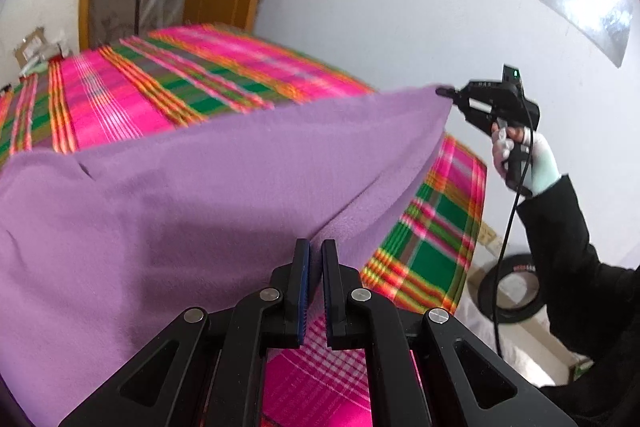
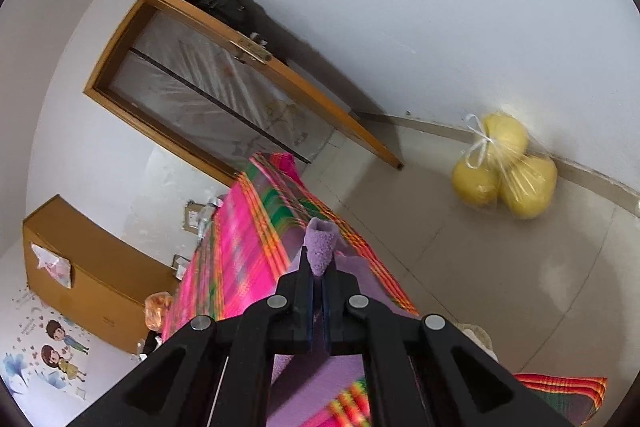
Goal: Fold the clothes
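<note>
My left tongs (image 1: 316,247) and right tongs (image 2: 319,259) each clench an edge of the soft, light, limp purple cloth (image 1: 200,187), sagging mid-frame.

The purple cloth (image 1: 200,187) covers the near part of the bed (image 1: 120,99) and runs off the left wrist view's left edge; the plaid pattern is motion-blurred.

Plaid bedcover (image 1: 120,99) in pink, green and orange; wooden door (image 2: 248,55) ajar; bagged yellow fruit (image 2: 504,167) on floor against wall; wooden cabinet (image 2: 80,271); cartoon stickers (image 2: 60,351) on wall.
</note>
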A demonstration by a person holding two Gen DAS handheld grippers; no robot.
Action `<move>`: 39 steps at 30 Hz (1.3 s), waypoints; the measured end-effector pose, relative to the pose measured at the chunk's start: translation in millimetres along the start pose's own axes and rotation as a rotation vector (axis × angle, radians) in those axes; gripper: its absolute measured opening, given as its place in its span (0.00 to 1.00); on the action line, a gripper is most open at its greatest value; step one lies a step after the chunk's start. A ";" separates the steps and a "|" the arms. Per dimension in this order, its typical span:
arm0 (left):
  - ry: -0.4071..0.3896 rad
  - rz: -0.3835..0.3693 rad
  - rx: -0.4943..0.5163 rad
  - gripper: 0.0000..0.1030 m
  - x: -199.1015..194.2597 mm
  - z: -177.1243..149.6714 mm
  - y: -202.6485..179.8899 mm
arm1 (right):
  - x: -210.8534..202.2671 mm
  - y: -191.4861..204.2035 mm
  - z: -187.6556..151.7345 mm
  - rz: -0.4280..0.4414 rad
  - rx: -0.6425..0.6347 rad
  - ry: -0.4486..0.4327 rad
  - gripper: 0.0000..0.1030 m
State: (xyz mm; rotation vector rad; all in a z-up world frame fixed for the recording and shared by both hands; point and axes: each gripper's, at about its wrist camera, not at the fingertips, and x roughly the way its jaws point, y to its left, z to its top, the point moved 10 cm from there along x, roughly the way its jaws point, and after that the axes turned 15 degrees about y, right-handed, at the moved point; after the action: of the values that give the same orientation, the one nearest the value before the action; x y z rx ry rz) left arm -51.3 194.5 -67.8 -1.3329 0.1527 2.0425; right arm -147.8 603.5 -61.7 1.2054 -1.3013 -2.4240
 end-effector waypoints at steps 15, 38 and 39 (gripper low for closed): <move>-0.012 -0.050 0.024 0.06 -8.9 -5.0 -9.3 | 5.5 -56.0 -11.7 -0.111 0.114 0.058 0.08; -0.231 0.132 -0.387 0.07 -66.9 14.8 127.3 | 82.7 -4.9 28.2 -0.017 -0.143 0.377 0.05; -0.232 0.131 -0.393 0.07 -66.7 14.7 129.8 | 82.0 -1.9 28.6 -0.031 -0.158 0.366 0.05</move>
State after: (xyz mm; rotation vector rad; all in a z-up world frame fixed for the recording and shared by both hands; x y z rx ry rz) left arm -124.0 70.6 -38.1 -1.3237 -0.2863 2.4076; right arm -222.5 585.6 -102.3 1.5382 -0.9735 -2.1408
